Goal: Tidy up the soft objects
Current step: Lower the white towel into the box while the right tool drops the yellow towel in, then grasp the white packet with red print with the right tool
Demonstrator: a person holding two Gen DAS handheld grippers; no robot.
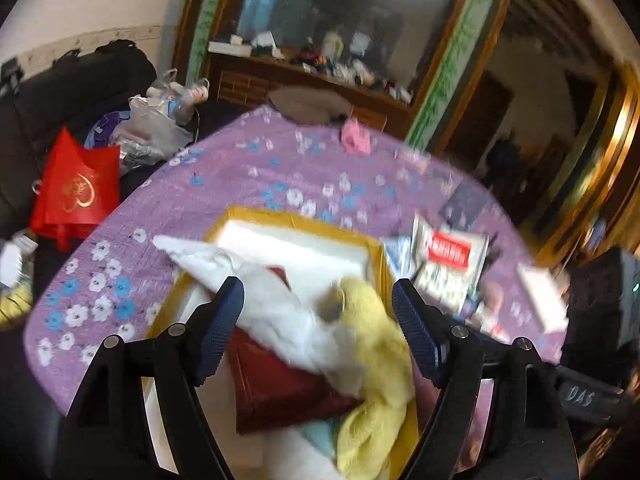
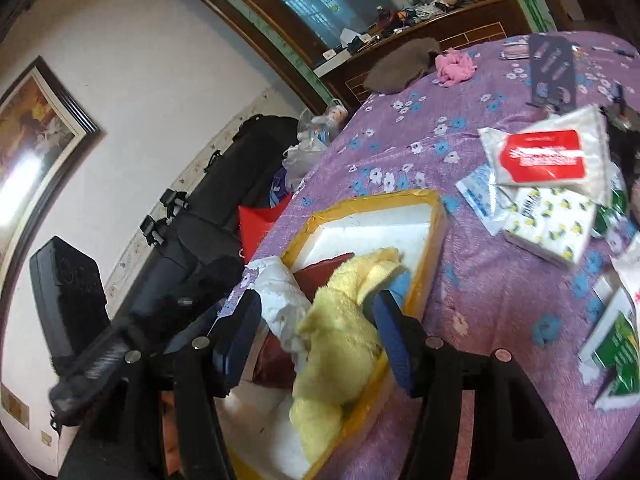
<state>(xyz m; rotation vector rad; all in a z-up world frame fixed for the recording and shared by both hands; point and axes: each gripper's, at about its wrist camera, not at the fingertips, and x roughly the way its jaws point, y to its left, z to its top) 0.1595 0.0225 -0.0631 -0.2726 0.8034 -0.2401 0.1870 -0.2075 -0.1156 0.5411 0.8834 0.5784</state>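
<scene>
A white foam box with yellow-taped rim [image 1: 296, 216] [image 2: 436, 204] sits on the purple flowered table. Inside lie a white cloth [image 1: 280, 304] [image 2: 280, 296], a yellow towel [image 1: 376, 360] [image 2: 340, 340], a dark red cloth [image 1: 280, 392] [image 2: 324, 268] and a bit of light blue cloth [image 1: 320, 436]. My left gripper [image 1: 318, 320] is open just above the white and yellow cloths. My right gripper [image 2: 316, 336] is open, its fingers on either side of the yellow towel. A pink soft item [image 1: 354, 138] [image 2: 454, 65] lies at the table's far side.
Tissue packs [image 1: 450, 264] [image 2: 548, 196] and other packets lie right of the box. A grey-brown cushion [image 2: 400, 66] sits at the far table edge. A red bag [image 1: 76, 192], plastic bags and black cases stand left of the table. A wooden sideboard is behind.
</scene>
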